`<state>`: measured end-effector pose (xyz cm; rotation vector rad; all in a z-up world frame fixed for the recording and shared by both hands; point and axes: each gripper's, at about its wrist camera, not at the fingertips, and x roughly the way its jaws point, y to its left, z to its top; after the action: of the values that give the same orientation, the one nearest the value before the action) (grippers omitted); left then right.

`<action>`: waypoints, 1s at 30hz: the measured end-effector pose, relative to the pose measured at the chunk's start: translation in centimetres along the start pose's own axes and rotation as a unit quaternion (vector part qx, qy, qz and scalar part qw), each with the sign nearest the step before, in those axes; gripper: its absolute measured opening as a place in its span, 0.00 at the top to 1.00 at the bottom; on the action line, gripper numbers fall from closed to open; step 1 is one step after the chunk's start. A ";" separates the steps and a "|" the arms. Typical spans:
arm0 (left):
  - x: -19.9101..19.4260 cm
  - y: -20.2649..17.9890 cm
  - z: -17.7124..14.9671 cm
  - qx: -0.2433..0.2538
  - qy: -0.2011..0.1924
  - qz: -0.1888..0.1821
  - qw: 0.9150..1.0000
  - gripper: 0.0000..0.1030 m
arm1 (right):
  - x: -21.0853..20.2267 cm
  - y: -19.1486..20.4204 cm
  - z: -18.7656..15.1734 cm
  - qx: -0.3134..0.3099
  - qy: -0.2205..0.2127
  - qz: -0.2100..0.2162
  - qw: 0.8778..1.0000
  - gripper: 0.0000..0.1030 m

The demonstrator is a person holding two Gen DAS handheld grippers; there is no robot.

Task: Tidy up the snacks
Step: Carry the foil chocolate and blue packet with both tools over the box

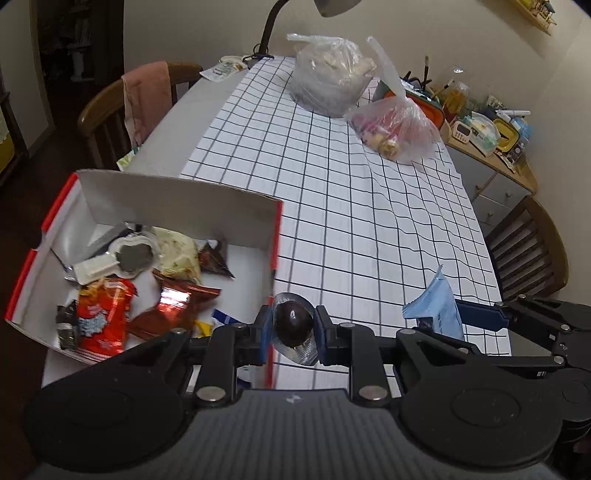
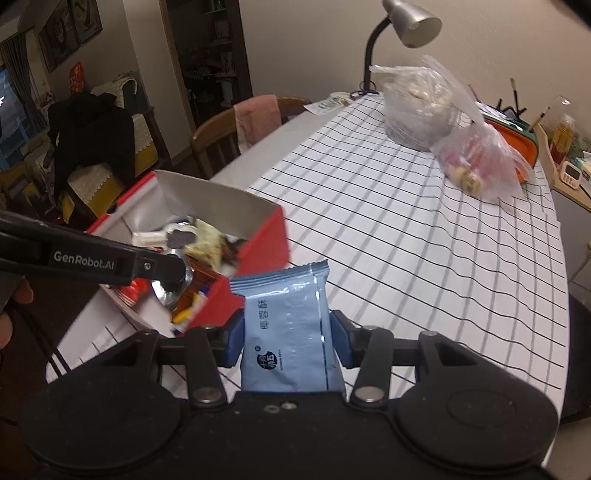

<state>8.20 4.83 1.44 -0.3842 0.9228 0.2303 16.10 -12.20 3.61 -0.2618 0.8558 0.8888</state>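
Blue packet (image 2: 291, 328) clenched in our right tool (image 2: 288, 343), foil-wrapped chocolate (image 1: 293, 321) in our left tool (image 1: 293, 328); next, drop both into the red box (image 1: 271, 236) at ten o'clock

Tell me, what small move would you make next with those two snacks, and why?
Probably carry the left gripper a little leftwards over the red box and let go of its dark foil snack. It is nearest the box, other snacks already lie inside, and the right gripper holds its blue packet farther away.

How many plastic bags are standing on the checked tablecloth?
2. A larger clear plastic bag at the far end near the lamp, and a smaller pinkish bag beside it, nearer the camera.
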 end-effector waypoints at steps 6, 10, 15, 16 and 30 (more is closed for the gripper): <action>-1.2 4.5 0.9 0.004 -0.003 0.002 1.000 0.78 | 1.4 3.7 1.3 0.007 -0.004 0.003 1.000 0.55; -1.3 7.4 1.6 0.006 -0.002 0.004 1.000 0.77 | 3.3 5.6 2.3 0.013 -0.001 -0.001 1.000 0.55; -0.7 10.9 2.4 0.008 0.004 0.011 1.000 0.77 | 6.6 7.6 3.1 0.017 0.012 -0.010 1.000 0.55; -0.5 11.6 2.5 0.009 0.006 0.012 1.000 0.77 | 7.3 8.0 3.2 0.019 0.015 -0.013 1.000 0.55; 5.6 18.4 2.0 0.017 0.060 0.038 0.997 0.77 | 15.1 11.3 2.7 0.021 0.071 -0.040 0.996 0.55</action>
<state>6.39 22.53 -6.13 -0.3355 1.0592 0.2631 14.00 4.97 -4.41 -0.3247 0.9879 0.7832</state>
